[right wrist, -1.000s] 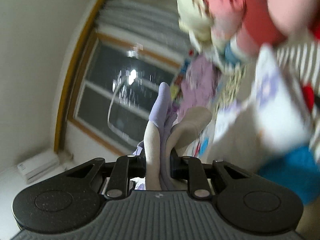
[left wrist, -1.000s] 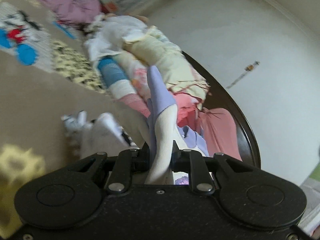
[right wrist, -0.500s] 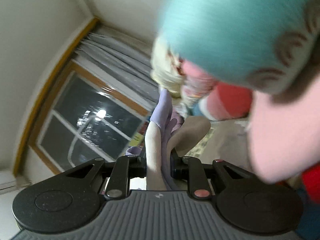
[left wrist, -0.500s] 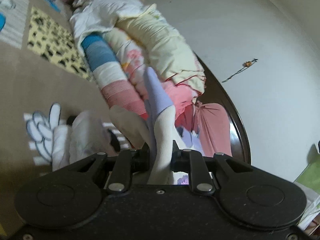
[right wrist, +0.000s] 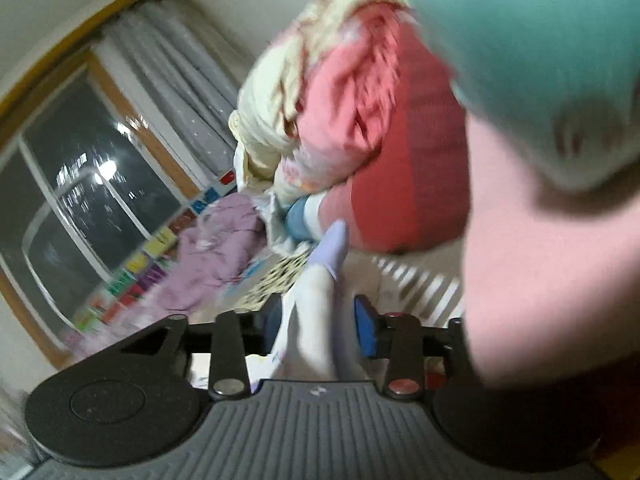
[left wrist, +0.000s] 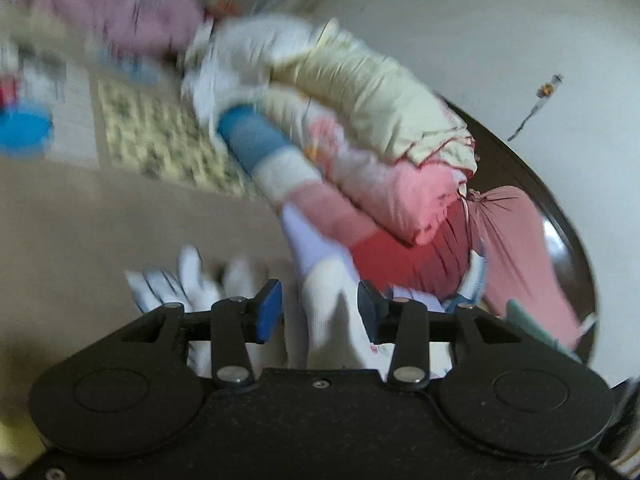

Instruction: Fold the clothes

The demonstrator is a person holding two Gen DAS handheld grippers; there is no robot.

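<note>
A white sock with a lilac toe stands between the fingers of my left gripper, which is open, with a gap showing beside each blue pad. In the right wrist view a white sock with a lilac toe likewise rises between the fingers of my right gripper, open too. Whether it is one sock or a pair is unclear. Both views are motion-blurred.
A heap of rolled clothes and bedding in cream, pink, red and blue lies on the beige printed sheet against a dark wooden headboard. A purple garment lies near the dark window. A blurred pink and teal cloth shape fills the right.
Both grippers were shut on the sock and have now opened, so the blue pads stand apart from it. Both cameras have swung, and the clothes heap appears closer.
</note>
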